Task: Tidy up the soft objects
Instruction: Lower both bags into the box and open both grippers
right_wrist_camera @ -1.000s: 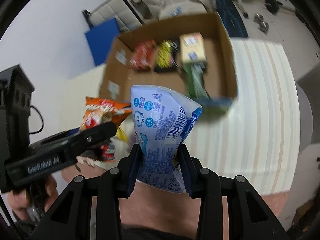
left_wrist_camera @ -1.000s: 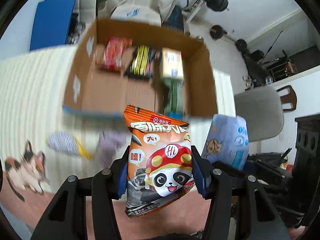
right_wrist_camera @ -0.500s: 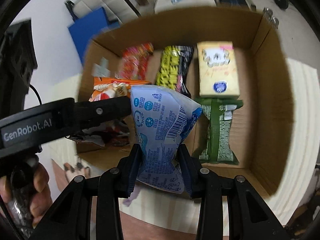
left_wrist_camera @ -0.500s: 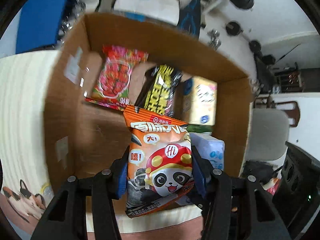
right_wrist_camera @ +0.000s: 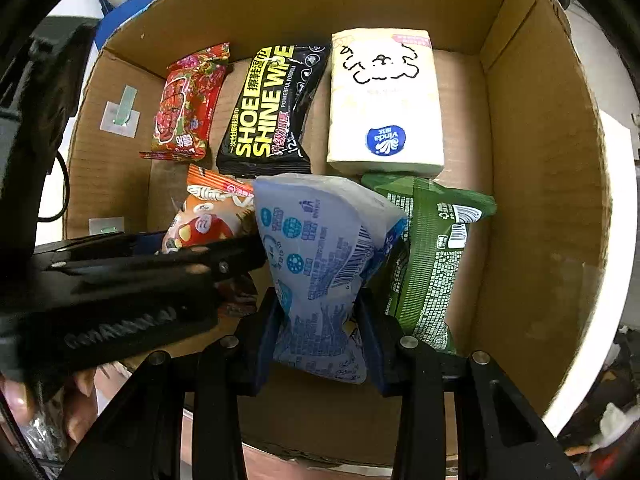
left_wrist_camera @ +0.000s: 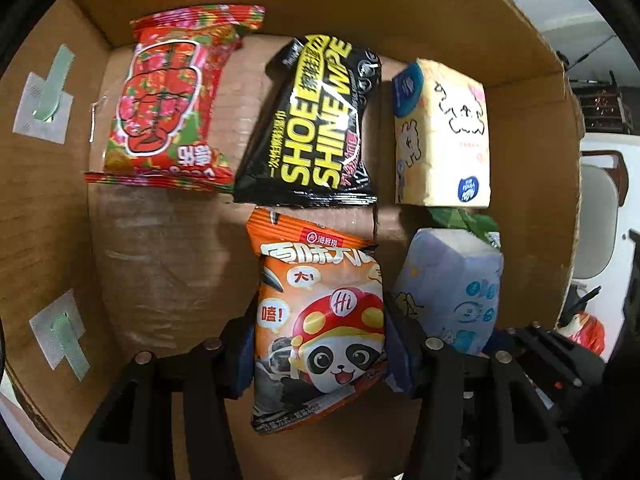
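White wall point(left_wrist_camera: 576, 12), perhaps a pale chair point(left_wrist_camera: 598, 224) beyond.

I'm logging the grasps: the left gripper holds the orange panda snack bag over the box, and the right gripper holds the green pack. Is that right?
Not quite. The left gripper does hold the orange panda snack bag over the cardboard box, but the right gripper holds the pale blue tissue pack. The right wrist view shows the green pack lying loose on the box floor beside it.
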`<move>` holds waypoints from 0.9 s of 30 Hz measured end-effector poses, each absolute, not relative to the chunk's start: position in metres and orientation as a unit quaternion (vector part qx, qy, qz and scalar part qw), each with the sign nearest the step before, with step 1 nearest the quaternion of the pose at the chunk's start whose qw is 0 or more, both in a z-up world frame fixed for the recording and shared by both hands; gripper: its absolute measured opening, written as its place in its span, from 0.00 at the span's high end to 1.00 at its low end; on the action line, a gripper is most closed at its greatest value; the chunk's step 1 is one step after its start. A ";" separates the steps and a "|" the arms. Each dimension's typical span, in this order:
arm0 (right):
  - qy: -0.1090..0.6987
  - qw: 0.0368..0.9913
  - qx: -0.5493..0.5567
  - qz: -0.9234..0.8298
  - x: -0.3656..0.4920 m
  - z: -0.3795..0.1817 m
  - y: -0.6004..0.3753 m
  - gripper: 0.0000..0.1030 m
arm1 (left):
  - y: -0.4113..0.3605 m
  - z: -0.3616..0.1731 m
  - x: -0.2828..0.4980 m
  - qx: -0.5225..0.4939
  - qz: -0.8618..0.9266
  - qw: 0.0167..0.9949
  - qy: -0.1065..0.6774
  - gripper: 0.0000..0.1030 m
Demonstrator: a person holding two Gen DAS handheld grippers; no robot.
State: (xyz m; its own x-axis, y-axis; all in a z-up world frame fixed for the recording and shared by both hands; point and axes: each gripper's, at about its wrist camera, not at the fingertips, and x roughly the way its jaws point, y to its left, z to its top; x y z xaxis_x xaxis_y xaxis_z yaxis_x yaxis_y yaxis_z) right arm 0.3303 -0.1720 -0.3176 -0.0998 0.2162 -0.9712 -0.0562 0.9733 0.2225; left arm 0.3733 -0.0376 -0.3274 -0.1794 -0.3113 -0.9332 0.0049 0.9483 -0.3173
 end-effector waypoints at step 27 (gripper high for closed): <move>0.684 0.729 0.034 0.022 0.316 -0.237 -0.184 0.00 | -0.016 -0.208 0.330 -0.051 -0.060 0.749 0.658 0.02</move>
